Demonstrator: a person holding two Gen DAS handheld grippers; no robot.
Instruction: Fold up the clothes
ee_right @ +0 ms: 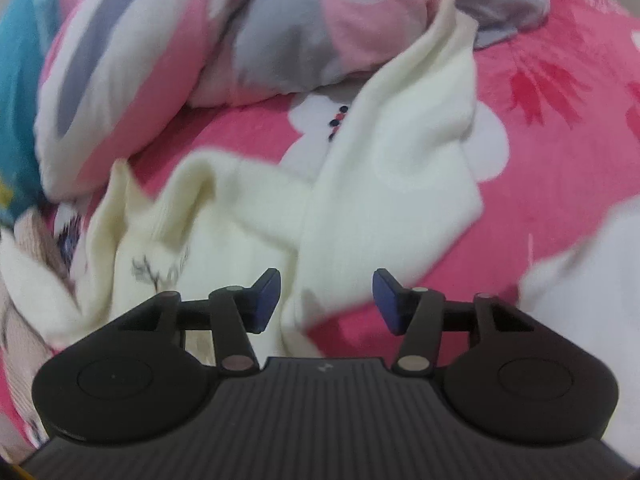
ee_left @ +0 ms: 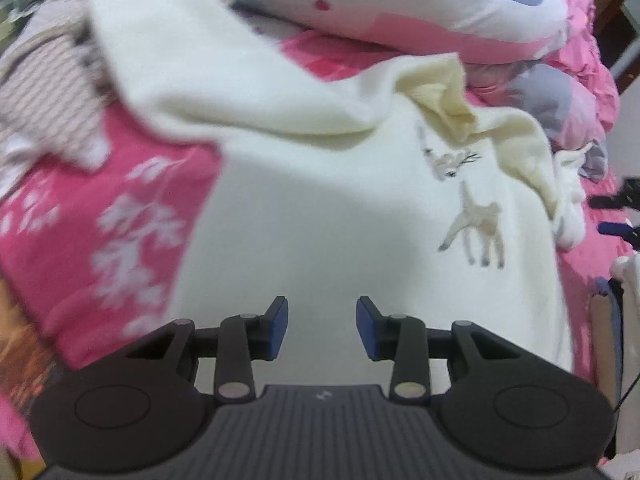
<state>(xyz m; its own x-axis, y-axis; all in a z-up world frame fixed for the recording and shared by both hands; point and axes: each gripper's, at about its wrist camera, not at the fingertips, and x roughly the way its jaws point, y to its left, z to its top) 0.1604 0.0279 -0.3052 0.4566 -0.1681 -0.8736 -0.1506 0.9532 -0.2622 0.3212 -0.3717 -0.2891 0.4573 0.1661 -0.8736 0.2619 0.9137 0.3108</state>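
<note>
Cream sweater (ee_left: 320,216) lies spread on pink bedspread (ee_left: 132,184) | left gripper (ee_left: 322,330) and right gripper (ee_right: 326,300) hover released, empty | best next — pinch sleeve (ee_right: 400,160) cuff, fold inward flat.

The sweater (ee_left: 320,208) lies on the bedsheet (ee_left: 120,208), with the quilt (ee_left: 440,4) behind it.

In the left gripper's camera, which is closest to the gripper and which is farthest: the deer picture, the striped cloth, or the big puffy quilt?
From the left gripper:
1. Deer picture on the cream sweater, just ahead, to the right.
2. Striped cloth, far left.
3. Puffy quilt, at the top, beyond the sweater.
</note>
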